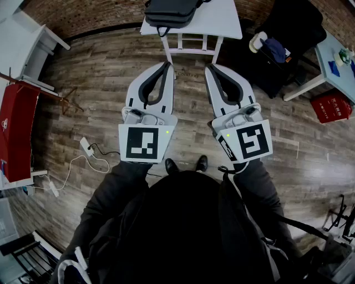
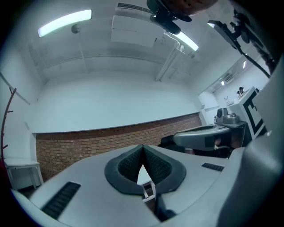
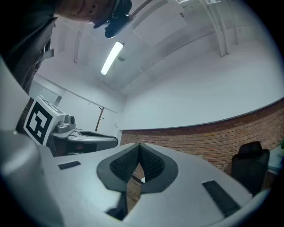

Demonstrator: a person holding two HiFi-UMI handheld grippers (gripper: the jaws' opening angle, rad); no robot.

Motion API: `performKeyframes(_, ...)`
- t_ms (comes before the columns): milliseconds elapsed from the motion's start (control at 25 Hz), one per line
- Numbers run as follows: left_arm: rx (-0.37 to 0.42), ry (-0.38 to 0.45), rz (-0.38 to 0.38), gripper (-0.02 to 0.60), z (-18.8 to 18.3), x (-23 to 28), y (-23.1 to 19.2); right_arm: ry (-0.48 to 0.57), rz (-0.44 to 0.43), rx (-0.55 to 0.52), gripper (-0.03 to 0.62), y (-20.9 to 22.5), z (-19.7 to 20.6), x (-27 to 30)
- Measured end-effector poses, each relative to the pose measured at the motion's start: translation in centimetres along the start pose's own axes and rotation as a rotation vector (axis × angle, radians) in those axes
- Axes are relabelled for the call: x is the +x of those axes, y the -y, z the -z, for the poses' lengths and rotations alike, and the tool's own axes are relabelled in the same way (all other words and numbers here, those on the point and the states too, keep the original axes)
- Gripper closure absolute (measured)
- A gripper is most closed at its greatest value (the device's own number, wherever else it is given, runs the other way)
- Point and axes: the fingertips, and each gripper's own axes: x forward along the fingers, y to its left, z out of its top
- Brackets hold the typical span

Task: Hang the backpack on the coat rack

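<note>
A dark grey backpack [image 1: 169, 12] lies on a small white table [image 1: 222, 22] at the far end of the wooden floor, straight ahead of me. My left gripper [image 1: 168, 64] and right gripper [image 1: 209, 67] are held side by side in front of my body, well short of the table. Both are shut, pads together, with nothing between them. In the left gripper view the shut jaws [image 2: 143, 146] face a brick wall. The right gripper view shows its own shut tips [image 3: 139, 145]. A thin wooden coat rack [image 1: 65, 101] stands to the left, also visible as a coat rack [image 3: 100, 119] against the white wall.
A red box [image 1: 16, 125] and white furniture [image 1: 30, 44] line the left side. A power strip with a cable [image 1: 87, 148] lies on the floor at left. A black chair with clothes [image 1: 283, 47], a pale blue table [image 1: 335, 64] and a red bag [image 1: 331, 108] stand at right.
</note>
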Motion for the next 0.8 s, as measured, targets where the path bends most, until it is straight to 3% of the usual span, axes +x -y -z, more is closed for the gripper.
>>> performKeyframes(600, 0.018, -0.029, -0.028, 0.572, 0.5, 2.3, 4.6, 0.028, -0.045, 0.049, 0.586, 4.0, 0.9, -2.9)
performKeyframes(800, 0.026, -0.070, -0.047, 0.572, 2.2, 2.0, 6.4, 0.011, -0.058, 0.101, 0.585, 5.1, 3.1, -4.1)
